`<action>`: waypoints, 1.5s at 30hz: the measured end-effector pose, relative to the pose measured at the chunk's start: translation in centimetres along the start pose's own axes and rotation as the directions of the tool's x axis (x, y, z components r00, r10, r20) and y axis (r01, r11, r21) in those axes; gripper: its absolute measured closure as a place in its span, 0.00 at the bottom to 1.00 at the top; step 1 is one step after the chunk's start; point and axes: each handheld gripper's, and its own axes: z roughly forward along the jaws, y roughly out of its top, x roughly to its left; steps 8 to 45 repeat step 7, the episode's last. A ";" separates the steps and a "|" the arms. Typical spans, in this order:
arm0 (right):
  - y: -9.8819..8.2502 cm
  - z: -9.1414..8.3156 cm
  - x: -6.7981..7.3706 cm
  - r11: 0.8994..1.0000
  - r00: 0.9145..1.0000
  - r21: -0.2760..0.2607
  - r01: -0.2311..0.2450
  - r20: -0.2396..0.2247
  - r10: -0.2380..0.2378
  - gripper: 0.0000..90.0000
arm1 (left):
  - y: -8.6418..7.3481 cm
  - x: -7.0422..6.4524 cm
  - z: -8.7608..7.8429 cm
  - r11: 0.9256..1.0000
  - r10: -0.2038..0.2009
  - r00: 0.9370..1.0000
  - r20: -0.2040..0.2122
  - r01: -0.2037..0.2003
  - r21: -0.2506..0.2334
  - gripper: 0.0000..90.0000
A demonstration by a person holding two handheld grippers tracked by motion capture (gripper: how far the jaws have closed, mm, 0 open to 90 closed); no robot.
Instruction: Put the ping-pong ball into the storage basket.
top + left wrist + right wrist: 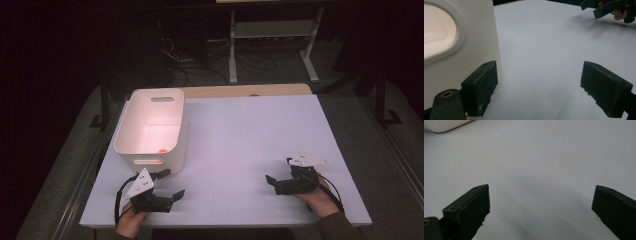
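Gaping empty: left tongs (171, 185), right tongs (278, 173); white bin (150, 127) long axis running away from person.

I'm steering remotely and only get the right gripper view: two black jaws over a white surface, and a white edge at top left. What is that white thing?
Observer: A white bin with handle cutouts, standing at the table's left side in the high view.
Operator: Anything in it?
Observer: A small orange object lies at its bottom, near the wall closest to the person. I cannot tell what it is.
Operator: Where is the other gripper?
Observer: The left gripper is just in front of the bin, jaws spread and holding nothing. In the left gripper view one jaw sits close beside the bin's wall.
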 end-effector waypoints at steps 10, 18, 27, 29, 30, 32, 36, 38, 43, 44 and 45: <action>-0.1 0.1 0.0 1.000 1.000 0.006 0.001 -0.001 -0.001 0.01 | 0.0 0.0 0.0 1.000 0.002 1.000 0.000 -0.002 0.004 0.16; -0.1 0.1 0.0 1.000 1.000 0.006 0.001 -0.001 -0.001 0.01 | 0.0 0.0 0.0 1.000 0.002 1.000 0.000 -0.002 0.004 0.16; -0.1 0.1 0.0 1.000 1.000 0.006 0.001 -0.001 -0.001 0.01 | 0.0 0.0 0.0 1.000 0.002 1.000 0.000 -0.002 0.004 0.16; -0.1 0.1 0.0 1.000 1.000 0.006 0.001 -0.001 -0.001 0.01 | 0.0 0.0 0.0 1.000 0.002 1.000 0.000 -0.002 0.004 0.16; -0.1 0.1 0.0 1.000 1.000 0.006 0.001 -0.001 -0.001 0.01 | 0.0 0.0 0.0 1.000 0.002 1.000 0.000 -0.002 0.004 0.16; -0.1 0.1 0.0 1.000 1.000 0.006 0.001 -0.001 -0.001 0.01 | 0.0 0.0 0.0 1.000 0.002 1.000 0.000 -0.002 0.004 0.16; -0.1 0.1 0.0 1.000 1.000 0.006 0.001 -0.001 -0.001 0.01 | 0.0 0.0 0.0 1.000 0.002 1.000 0.000 -0.002 0.004 0.16; -0.1 0.1 0.0 1.000 1.000 0.006 0.001 -0.001 -0.001 0.01 | 0.0 0.0 0.0 1.000 0.002 1.000 0.000 -0.002 0.004 0.16; -0.1 0.1 0.0 1.000 1.000 0.006 0.001 -0.001 -0.001 0.01 | 0.0 0.0 0.0 1.000 0.002 1.000 0.000 -0.002 0.004 0.16; -0.1 0.1 0.0 1.000 1.000 0.006 0.001 -0.001 -0.001 0.01 | 0.0 0.0 0.0 1.000 0.002 1.000 0.000 -0.002 0.004 0.16; -0.1 0.1 0.0 1.000 1.000 0.006 0.001 -0.001 -0.001 0.01 | 0.0 0.0 0.0 1.000 0.002 1.000 0.000 -0.002 0.004 0.16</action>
